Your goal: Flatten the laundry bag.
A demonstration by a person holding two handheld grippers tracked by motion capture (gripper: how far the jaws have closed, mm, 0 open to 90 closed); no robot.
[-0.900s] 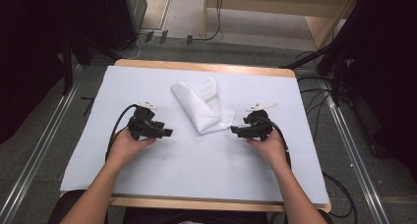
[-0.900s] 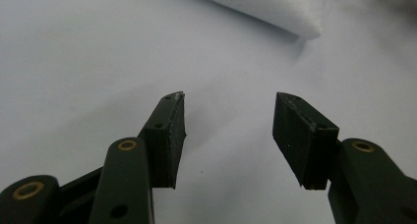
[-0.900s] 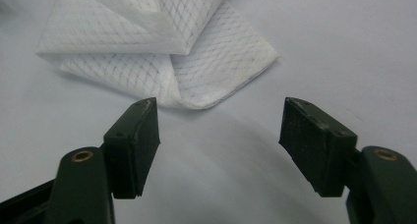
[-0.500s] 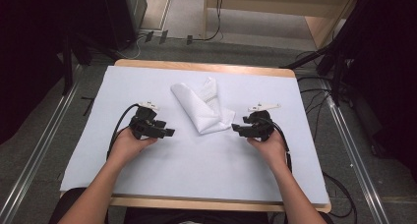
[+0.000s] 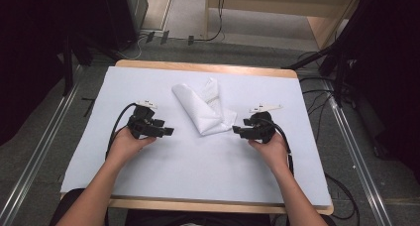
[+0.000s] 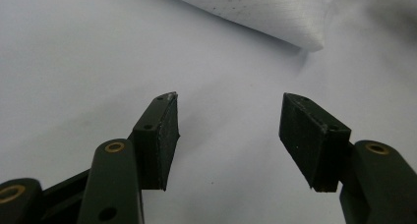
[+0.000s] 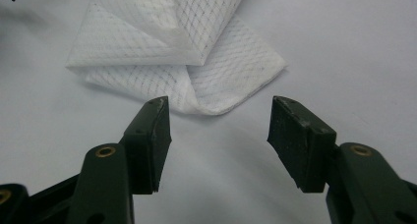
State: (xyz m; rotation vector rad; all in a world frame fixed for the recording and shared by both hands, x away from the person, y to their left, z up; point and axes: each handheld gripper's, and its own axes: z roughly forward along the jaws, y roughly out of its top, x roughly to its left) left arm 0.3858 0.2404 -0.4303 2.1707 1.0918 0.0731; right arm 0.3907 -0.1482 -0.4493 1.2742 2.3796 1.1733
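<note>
Left claw [image 5: 167, 131]: jaws wide apart, holding nothing, low over the desk [image 5: 198, 171], left of the cloth. Folded white mesh cloth [image 5: 200, 107]: lying mid-desk, toward the far side, between both claws. Right claw [image 5: 236, 130]: jaws wide apart, empty, just beside the cloth's near right corner, not touching.
</note>
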